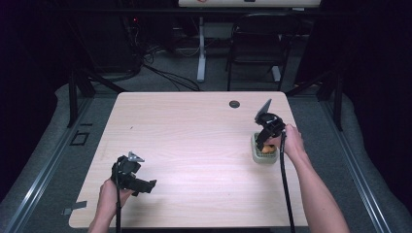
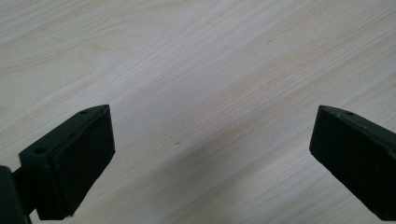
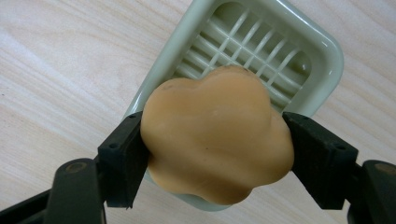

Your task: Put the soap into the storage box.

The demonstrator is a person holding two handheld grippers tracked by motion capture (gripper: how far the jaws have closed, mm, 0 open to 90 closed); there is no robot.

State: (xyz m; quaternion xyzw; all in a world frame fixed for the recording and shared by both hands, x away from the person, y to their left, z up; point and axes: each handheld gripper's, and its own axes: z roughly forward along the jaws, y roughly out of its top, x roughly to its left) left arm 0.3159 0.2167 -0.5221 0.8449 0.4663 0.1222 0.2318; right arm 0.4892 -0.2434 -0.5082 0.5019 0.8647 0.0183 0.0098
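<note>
An orange flower-shaped soap [image 3: 217, 135] sits between the two black jaws of my right gripper [image 3: 215, 144], which is shut on it from both sides. Beneath it lies a pale green soap dish [image 3: 322, 51] with a slatted bottom, and the soap hangs just over its near part. From above, the right gripper [image 1: 265, 143] points down into the dish [image 1: 254, 151] at the table's right side, with a bit of orange soap [image 1: 266, 150] showing. My left gripper [image 1: 145, 187] rests low near the front left, open, its jaws wide apart over bare wood [image 2: 201, 93].
The light wooden table [image 1: 194, 145] has a round cable hole [image 1: 234, 104] near its far edge. Behind the table stand a black chair [image 1: 257, 43] and a white desk leg [image 1: 201, 53] on grey carpet. Black cables trail from both grippers toward the front edge.
</note>
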